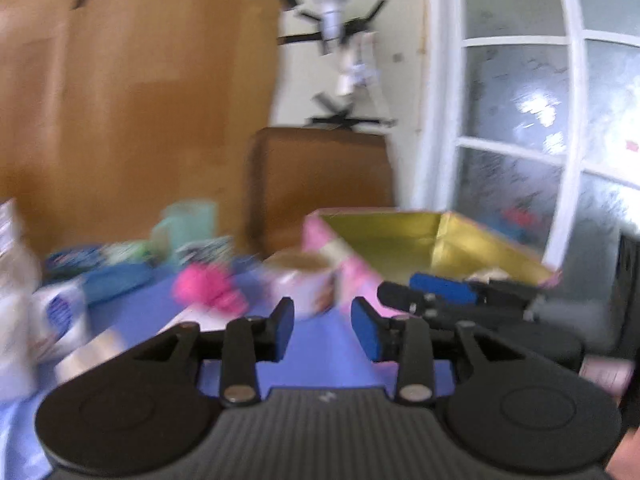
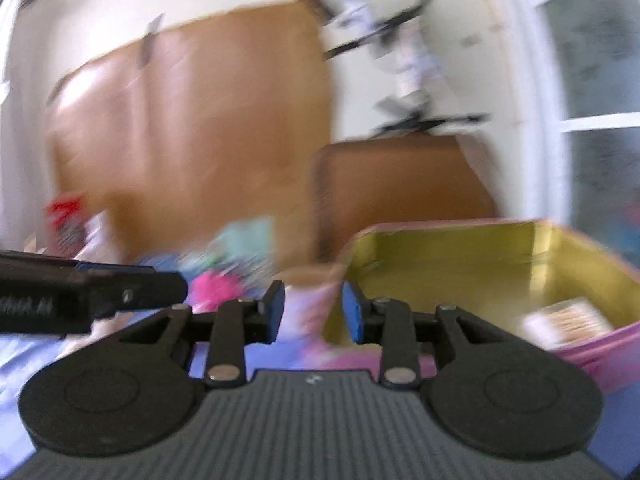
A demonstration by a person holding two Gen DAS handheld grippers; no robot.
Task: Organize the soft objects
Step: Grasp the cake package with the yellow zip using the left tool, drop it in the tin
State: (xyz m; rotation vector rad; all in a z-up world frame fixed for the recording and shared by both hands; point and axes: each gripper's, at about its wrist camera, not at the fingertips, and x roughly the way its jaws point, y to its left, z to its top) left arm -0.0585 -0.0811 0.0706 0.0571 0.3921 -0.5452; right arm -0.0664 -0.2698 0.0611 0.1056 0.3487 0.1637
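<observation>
Both views are blurred by motion. A pink soft object (image 1: pixel 208 286) lies on the blue table cover (image 1: pixel 320 356), left of a tape roll (image 1: pixel 302 284); it also shows in the right wrist view (image 2: pixel 214 286). A pink box with a gold inside (image 1: pixel 404 236) stands to the right, also seen in the right wrist view (image 2: pixel 472 264). My left gripper (image 1: pixel 323 328) is open and empty, short of the roll. My right gripper (image 2: pixel 313 312) is open and empty, near the box's left corner; it shows in the left wrist view (image 1: pixel 448 292).
A teal cup (image 1: pixel 190 224), blue packets (image 1: pixel 116 276) and white packets (image 1: pixel 60 312) lie at the left. Cardboard sheets (image 1: pixel 132 112) lean on the back wall. A window door (image 1: pixel 540 120) is at the right. A flat item (image 2: pixel 568 320) lies inside the box.
</observation>
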